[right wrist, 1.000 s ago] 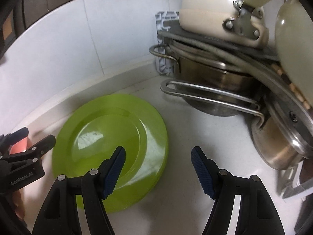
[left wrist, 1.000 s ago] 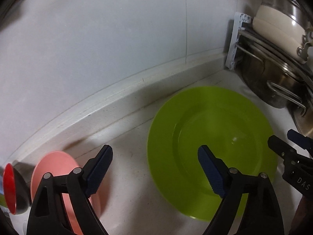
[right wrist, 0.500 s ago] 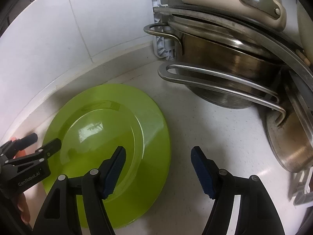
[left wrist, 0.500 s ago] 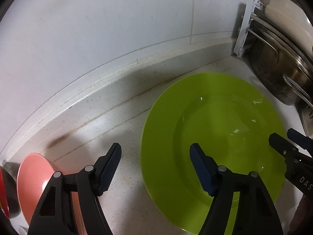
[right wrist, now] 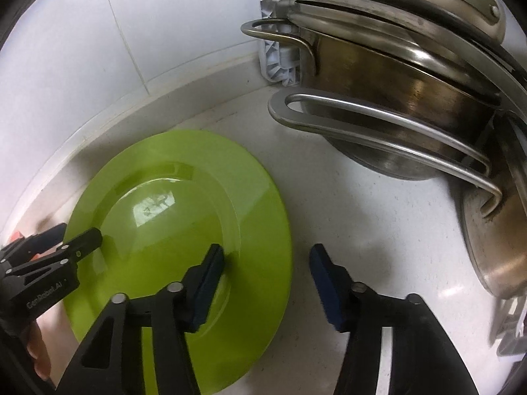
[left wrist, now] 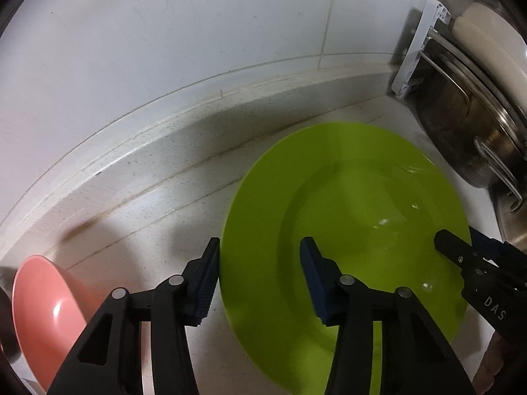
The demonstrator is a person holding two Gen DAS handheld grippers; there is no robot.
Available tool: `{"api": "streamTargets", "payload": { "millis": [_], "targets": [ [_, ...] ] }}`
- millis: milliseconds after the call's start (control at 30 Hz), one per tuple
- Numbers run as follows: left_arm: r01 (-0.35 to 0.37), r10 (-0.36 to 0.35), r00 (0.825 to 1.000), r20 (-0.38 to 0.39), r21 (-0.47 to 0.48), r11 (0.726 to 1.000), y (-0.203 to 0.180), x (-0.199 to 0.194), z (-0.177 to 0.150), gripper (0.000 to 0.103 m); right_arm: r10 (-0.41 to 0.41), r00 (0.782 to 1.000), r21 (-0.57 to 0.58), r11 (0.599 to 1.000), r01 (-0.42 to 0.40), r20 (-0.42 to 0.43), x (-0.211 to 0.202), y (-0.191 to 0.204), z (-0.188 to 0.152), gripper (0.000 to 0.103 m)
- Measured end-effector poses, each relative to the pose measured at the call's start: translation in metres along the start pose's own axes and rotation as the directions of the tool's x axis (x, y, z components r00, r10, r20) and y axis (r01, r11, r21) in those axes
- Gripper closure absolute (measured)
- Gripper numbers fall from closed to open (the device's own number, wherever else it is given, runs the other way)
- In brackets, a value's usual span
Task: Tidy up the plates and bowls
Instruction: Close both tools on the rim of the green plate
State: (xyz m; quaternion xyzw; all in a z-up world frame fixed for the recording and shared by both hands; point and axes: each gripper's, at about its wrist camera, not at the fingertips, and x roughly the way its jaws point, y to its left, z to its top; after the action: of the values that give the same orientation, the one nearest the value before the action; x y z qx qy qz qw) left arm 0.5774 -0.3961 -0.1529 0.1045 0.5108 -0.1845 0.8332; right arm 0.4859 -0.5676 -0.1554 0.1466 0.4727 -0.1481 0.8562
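Green plate [left wrist: 342, 230] lay flat on the white countertop [right wrist: 346, 223], near the tiled wall [left wrist: 164, 49] and beside stacked steel pots [right wrist: 411, 105]. Left rim straddled by left gripper [left wrist: 260, 279]: one blue pad outside the edge, the other over the plate's well, jaws just closed further, pads apparently not yet pressing the rim. Right rim straddled likewise by right gripper [right wrist: 266, 283]: one pad over the plate, the other over bare countertop, jaws just closed further, gap visible on both sides, nothing grasped. Pink bowl [left wrist: 49, 312] positioned at far left, apart from the plate.
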Motion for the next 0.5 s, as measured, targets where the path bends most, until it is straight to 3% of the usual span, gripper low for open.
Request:
{"api": "streamTargets", "payload": {
  "millis": [167,500],
  "targets": [
    [-0.007,0.007,1.0,-0.004,-0.007,1.0,-0.0035,0.0042,0.0045,0.058,0.027,0.999,-0.013,1.0,-0.027,-0.024,0.0014,0.0019,0.0039,0.061],
    [-0.025,0.025,1.0,0.007,-0.002,1.0,-0.0049,-0.0029,-0.0007,0.06,0.031,0.998,-0.014,0.999,-0.032,-0.06,0.0019,0.0029,0.0067,0.062]
  ]
}}
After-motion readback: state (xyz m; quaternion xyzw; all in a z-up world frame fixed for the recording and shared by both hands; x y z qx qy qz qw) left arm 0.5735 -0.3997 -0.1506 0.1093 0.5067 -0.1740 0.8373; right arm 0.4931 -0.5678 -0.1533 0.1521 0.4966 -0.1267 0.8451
